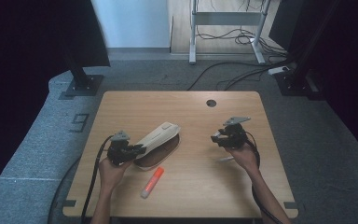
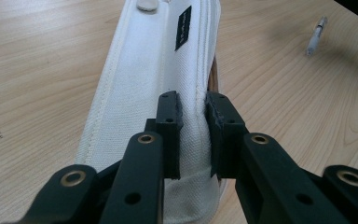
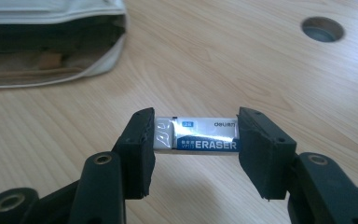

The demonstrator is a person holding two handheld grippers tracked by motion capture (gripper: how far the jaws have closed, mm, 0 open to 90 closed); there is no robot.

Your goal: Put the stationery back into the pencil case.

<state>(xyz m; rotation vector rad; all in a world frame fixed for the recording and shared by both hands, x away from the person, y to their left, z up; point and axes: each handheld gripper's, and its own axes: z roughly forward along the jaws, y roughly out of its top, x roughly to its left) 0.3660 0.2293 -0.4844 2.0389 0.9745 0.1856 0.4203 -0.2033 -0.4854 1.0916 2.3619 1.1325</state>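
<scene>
A white fabric pencil case (image 1: 161, 135) lies left of the table's middle with its flap lifted and its dark inside (image 3: 46, 42) showing. My left gripper (image 1: 137, 150) is shut on the near end of the case's flap (image 2: 144, 79), whose cloth is pinched between the pads (image 2: 170, 109). My right gripper (image 1: 214, 137) hangs above the table's right half, shut on a white eraser (image 3: 198, 137) with a blue sleeve. The eraser is held lengthwise between the jaws.
An orange marker (image 1: 152, 182) lies near the front edge, below the case. A thin pen (image 1: 224, 159) rests on the wood beside the right hand, also the pen (image 2: 316, 36). A round cable hole (image 1: 211, 103) sits near the table's far edge.
</scene>
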